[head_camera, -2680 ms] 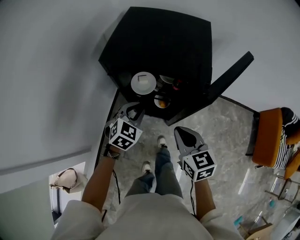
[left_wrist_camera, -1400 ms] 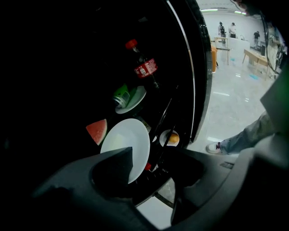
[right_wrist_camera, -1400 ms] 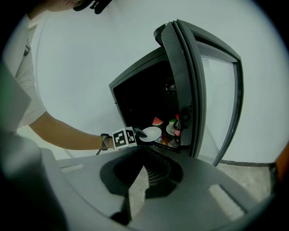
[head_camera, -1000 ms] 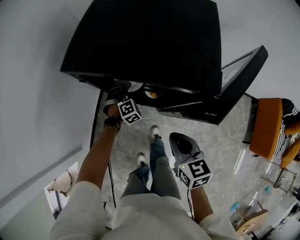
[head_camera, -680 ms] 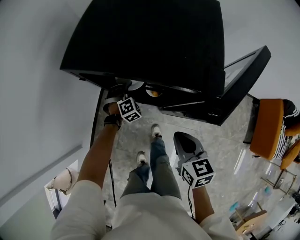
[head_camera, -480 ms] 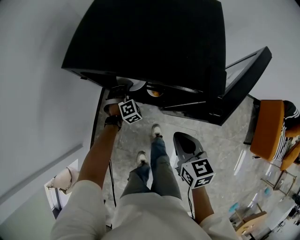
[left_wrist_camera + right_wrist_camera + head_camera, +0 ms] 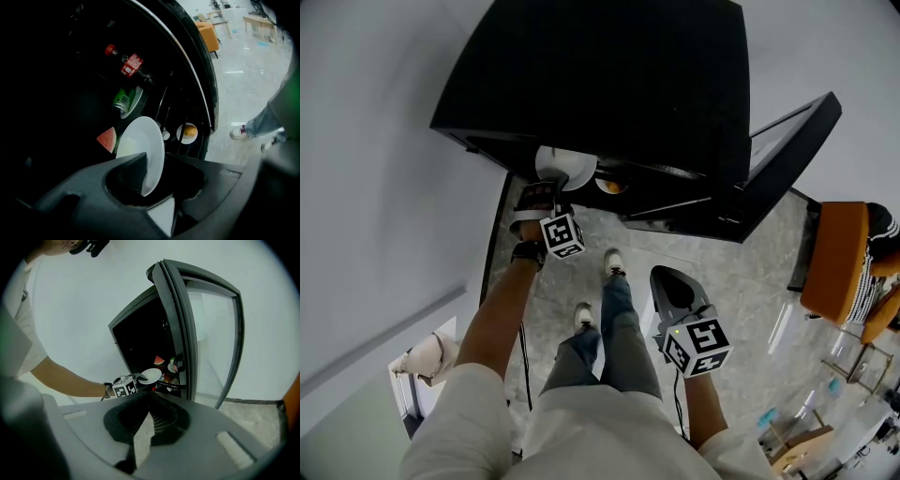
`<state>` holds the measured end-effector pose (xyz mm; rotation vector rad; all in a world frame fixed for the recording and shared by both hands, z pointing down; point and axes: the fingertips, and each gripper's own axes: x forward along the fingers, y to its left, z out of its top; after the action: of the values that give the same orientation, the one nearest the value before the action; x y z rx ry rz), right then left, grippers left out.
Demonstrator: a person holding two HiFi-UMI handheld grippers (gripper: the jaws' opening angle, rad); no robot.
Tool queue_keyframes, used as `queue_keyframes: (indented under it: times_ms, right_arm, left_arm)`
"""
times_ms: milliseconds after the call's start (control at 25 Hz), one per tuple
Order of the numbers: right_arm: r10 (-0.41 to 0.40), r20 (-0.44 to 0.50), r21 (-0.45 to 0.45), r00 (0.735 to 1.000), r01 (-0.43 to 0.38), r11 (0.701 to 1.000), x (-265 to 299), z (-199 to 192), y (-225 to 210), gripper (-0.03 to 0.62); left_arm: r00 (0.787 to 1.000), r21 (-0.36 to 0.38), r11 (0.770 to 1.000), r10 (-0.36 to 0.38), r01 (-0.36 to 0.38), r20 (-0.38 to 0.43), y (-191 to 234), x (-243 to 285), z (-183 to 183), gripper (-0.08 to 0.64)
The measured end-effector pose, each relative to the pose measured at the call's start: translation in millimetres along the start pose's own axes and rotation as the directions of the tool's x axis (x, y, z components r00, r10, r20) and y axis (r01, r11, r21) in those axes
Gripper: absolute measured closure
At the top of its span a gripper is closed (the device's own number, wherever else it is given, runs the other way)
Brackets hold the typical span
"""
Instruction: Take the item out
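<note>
A white plate (image 7: pixel 140 145) stands on edge between the jaws of my left gripper (image 7: pixel 154 180), which have just been closing and now pinch its rim. In the head view the plate (image 7: pixel 558 164) shows at the front edge of the black cabinet (image 7: pixel 609 84), with the left gripper (image 7: pixel 551 189) right below it. The right gripper view shows that plate (image 7: pixel 151 376) at the cabinet's opening. My right gripper (image 7: pixel 673 281) hangs lower down at the right, away from the cabinet, its jaws together and nothing in them.
Inside the cabinet are a cola bottle (image 7: pixel 133 65), a green can (image 7: pixel 123 99), a watermelon slice (image 7: pixel 108 139) and a small plate with a bun (image 7: pixel 189 132). The glass door (image 7: pixel 787 141) stands open at the right. An orange chair (image 7: pixel 834 262) is further right.
The left gripper has drawn back a little from the cabinet, and the white plate now shows further out at the opening. The right gripper has stayed put.
</note>
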<state>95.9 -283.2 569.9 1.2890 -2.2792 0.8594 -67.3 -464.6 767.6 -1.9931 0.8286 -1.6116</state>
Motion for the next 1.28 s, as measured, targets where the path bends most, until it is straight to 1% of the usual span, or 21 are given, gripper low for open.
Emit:
queue_keyframes:
  times_ms: [160,360,520,680,800,920,1080,1200,1280]
  right_arm:
    - [-0.008,0.001,0.018,1.0,0.008,1.0,-5,-5,-3,0.586]
    - [-0.015,-0.007,0.026,1.0,0.015,1.0,-9,-13,-4,0.586]
    - [-0.013,-0.01,0.025,1.0,0.014,1.0,-11,-18,1,0.586]
    - [-0.014,-0.014,-0.004,1.0,0.014,1.0,-15,-18,10,0.586]
    - [-0.015,-0.006,-0.013,1.0,0.015,1.0,-18,-17,12,0.586]
    - [-0.024,0.001,-0.009,1.0,0.024,1.0,-20,-17,11,0.586]
    - [-0.041,0.021,-0.058,0.999,0.042,0.997,-25,-5,18,0.586]
    - [-0.05,0.051,-0.081,0.997,0.054,0.995,-32,8,24,0.586]
    - [-0.057,0.071,-0.091,0.996,0.063,0.994,-39,16,28,0.586]
  left_arm:
    - [0.999,0.045,0.998,0.046,-0.046,-0.002,0,-9,2,0.486]
    - [0.994,0.073,0.992,0.105,-0.105,0.014,-3,-16,-1,0.513]
    - [0.982,0.09,0.979,0.18,-0.184,0.055,0,-27,0,0.552]
    - [0.976,0.137,0.967,0.211,-0.217,0.053,2,-39,-5,0.548]
    - [0.974,0.158,0.961,0.219,-0.226,0.06,1,-44,-7,0.548]
    - [0.975,0.18,0.959,0.204,-0.217,0.09,3,-54,-2,0.548]
    - [0.971,0.224,0.95,0.19,-0.219,0.142,15,-77,10,0.543]
    - [0.966,0.236,0.945,0.186,-0.225,0.178,23,-99,20,0.545]
    - [0.966,0.236,0.948,0.169,-0.214,0.196,28,-116,29,0.545]
